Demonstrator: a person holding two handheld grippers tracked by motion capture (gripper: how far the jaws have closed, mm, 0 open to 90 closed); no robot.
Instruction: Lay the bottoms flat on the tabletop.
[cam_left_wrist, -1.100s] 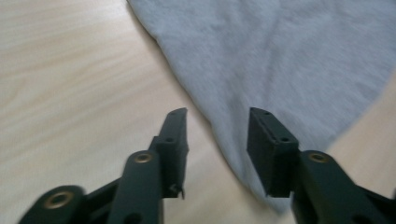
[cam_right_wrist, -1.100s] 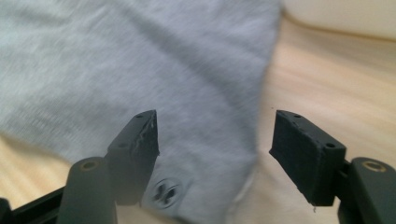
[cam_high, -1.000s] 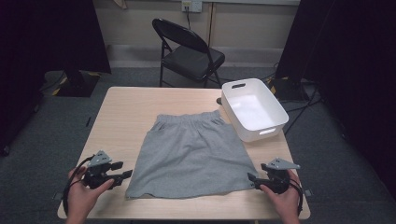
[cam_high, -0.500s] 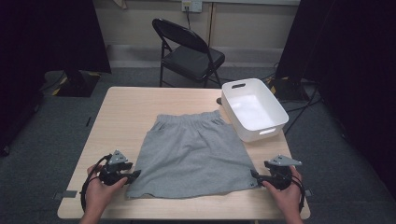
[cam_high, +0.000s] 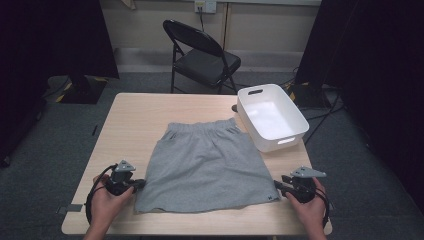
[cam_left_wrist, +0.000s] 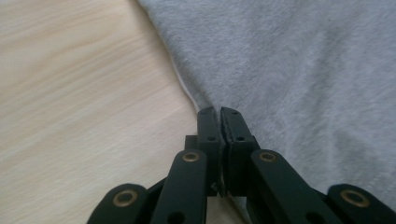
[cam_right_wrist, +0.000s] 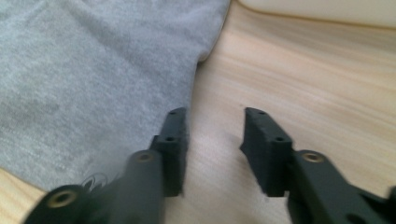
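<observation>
Grey shorts (cam_high: 205, 165) lie flat on the wooden table (cam_high: 140, 115), waistband toward the far side. My left gripper (cam_high: 137, 184) sits at the shorts' near left edge. In the left gripper view its jaws (cam_left_wrist: 219, 112) are pressed together right on the hem of the grey cloth (cam_left_wrist: 303, 70). My right gripper (cam_high: 277, 186) is at the near right corner, beside a small dark label. In the right gripper view it (cam_right_wrist: 215, 116) stands open, with one jaw over the cloth (cam_right_wrist: 93, 70) and the other over bare wood (cam_right_wrist: 303, 70).
A white plastic bin (cam_high: 295, 135) stands at the table's far right, its near wall (cam_right_wrist: 327, 9) just past the shorts' right edge. A black folding chair (cam_high: 205, 60) stands behind the table. Bare wood (cam_left_wrist: 70, 93) lies left of the shorts.
My left gripper has moved right, from off the cloth to the shorts' left hem, and is now shut there. The right gripper has edged in toward the right corner.
</observation>
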